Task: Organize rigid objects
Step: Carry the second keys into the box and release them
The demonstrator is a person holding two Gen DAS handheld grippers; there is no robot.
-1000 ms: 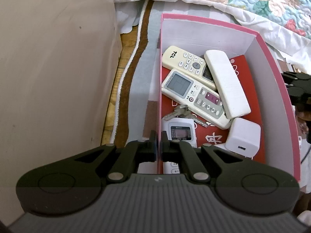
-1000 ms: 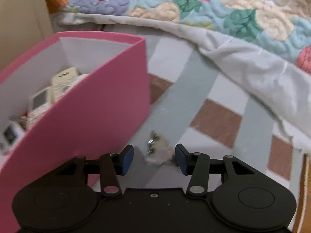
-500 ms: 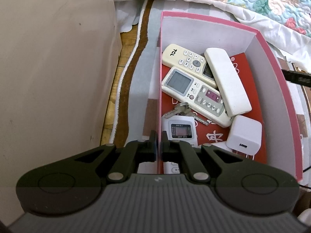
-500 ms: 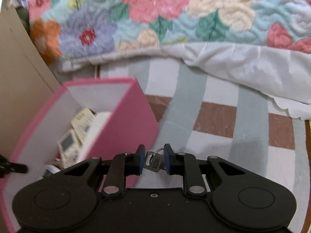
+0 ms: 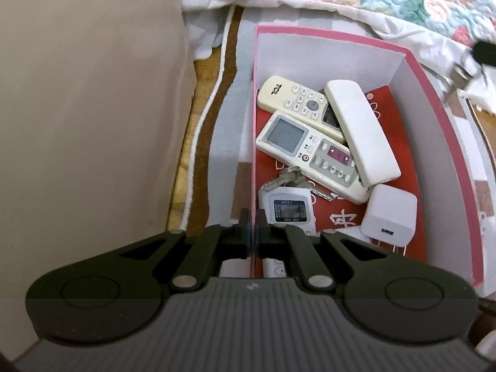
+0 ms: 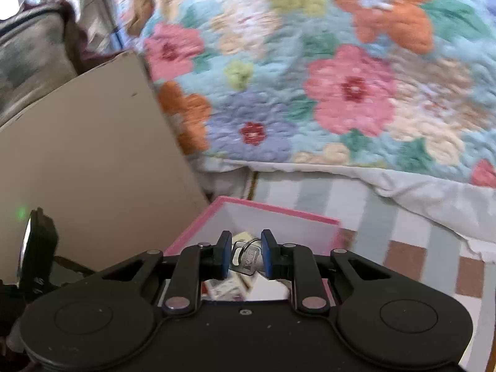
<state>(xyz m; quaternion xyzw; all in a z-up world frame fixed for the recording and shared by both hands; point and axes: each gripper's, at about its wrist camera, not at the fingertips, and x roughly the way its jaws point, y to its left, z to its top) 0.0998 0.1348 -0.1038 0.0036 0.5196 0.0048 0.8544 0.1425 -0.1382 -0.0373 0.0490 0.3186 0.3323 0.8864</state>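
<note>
Right wrist view: keys (image 6: 247, 257) clamped in right gripper (image 6: 246, 259) jaws, above pink box (image 6: 280, 210). Left gripper (image 5: 253, 238) jaws closed on pink box's left wall, remotes (image 5: 310, 158) and white charger (image 5: 389, 215) inside.

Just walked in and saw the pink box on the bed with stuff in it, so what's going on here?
A person is tidying small hard items into the pink box. The left tool is shut on the box's near wall, steadying it. The right tool is shut on a set of keys, held above the box's open top. Already inside are two remotes with buttons, a plain white remote, another bunch of keys, a white charger and a small device with a screen.
</note>
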